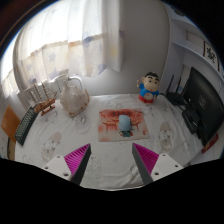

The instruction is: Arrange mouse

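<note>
Gripper (109, 160) open, holding nothing, fingers spread wide, likely staged for approach. Mouse (125, 124) sits mid mouse pad (108, 129), well ahead of fingers, roughly centred between them. Figurine (149, 88) beyond pad, keyboard (27, 125) far left of it.

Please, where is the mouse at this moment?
In the gripper view, the mouse lies on the mouse mat, beyond the open gripper and between its finger lines, with the cartoon figure behind it to the right.
</note>
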`<state>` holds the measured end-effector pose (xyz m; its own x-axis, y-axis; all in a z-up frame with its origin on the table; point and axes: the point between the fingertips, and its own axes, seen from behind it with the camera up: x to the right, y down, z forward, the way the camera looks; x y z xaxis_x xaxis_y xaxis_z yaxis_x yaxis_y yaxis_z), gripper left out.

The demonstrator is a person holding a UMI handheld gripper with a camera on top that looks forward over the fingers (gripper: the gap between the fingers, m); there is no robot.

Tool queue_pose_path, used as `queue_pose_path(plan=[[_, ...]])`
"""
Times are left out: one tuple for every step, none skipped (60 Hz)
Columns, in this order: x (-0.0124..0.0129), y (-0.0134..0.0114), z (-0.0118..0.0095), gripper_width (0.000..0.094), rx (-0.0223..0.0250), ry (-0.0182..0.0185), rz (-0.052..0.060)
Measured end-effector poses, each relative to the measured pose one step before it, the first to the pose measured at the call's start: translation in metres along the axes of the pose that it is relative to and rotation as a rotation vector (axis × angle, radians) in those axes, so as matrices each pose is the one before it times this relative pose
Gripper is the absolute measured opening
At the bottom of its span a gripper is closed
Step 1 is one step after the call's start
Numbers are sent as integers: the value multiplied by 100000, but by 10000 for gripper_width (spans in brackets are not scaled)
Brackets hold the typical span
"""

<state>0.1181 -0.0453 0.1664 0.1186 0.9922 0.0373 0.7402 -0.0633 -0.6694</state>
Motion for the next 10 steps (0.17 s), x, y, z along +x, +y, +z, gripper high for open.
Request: queue_pose_path(plan=[[-36, -101, -95, 855, 228, 217, -85], [-68, -52, -80, 854, 109, -24, 2], [-111, -39, -81, 855, 41, -326, 205], [-166, 22, -51, 853, -32, -446, 271], [-159, 23, -38, 852, -61, -414, 296], [-122, 24, -47, 853, 93, -167, 197], [-72, -18, -36, 852, 271, 36, 253], [-54, -12, -33, 853, 323, 113, 353], [6, -30, -51, 852, 206, 215, 325], [28, 5, -39, 853, 146, 196, 318]])
